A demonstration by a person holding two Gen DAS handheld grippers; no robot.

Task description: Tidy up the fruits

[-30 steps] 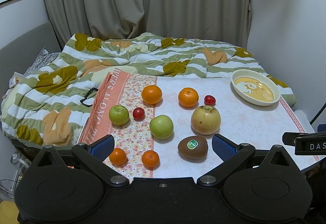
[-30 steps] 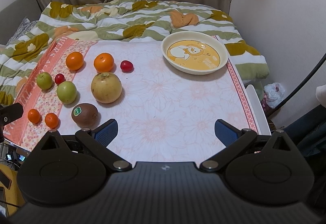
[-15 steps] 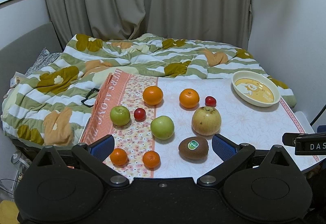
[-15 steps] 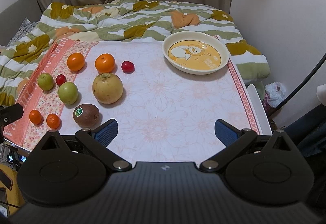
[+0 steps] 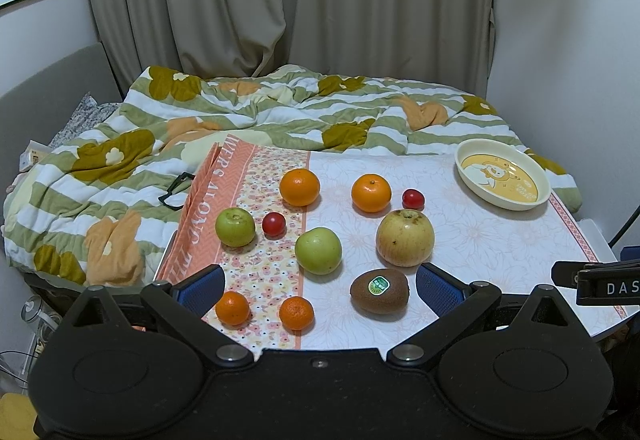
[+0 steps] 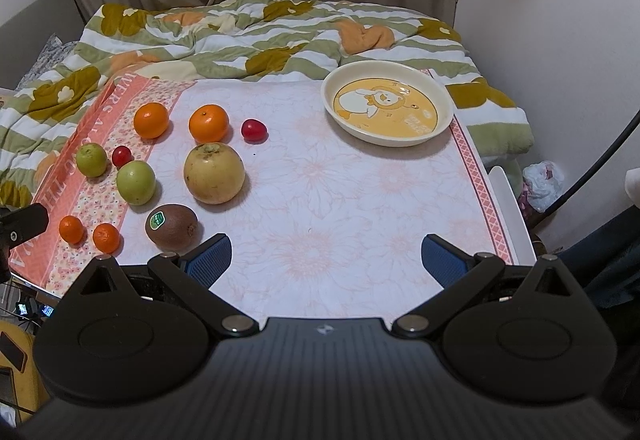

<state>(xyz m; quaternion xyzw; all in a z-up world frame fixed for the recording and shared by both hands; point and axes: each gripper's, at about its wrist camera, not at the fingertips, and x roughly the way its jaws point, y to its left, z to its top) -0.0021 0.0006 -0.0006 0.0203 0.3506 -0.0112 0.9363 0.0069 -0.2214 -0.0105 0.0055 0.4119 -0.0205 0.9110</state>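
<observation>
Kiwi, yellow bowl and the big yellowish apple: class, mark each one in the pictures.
kiwi [image 6: 172,226], right wrist view, brown skin beside its green sticker.
yellow bowl [image 6: 442,123], right wrist view, cream rim on the right side.
big yellowish apple [image 5: 405,240], left wrist view, middle of its front.

fruits [image 5: 318,250] crowd left, bare cloth [image 6: 360,199] right

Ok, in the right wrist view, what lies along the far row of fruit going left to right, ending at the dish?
Left orange → right orange → red cherry tomato → cream dish with the yellow cartoon, which holds no fruit.
</observation>
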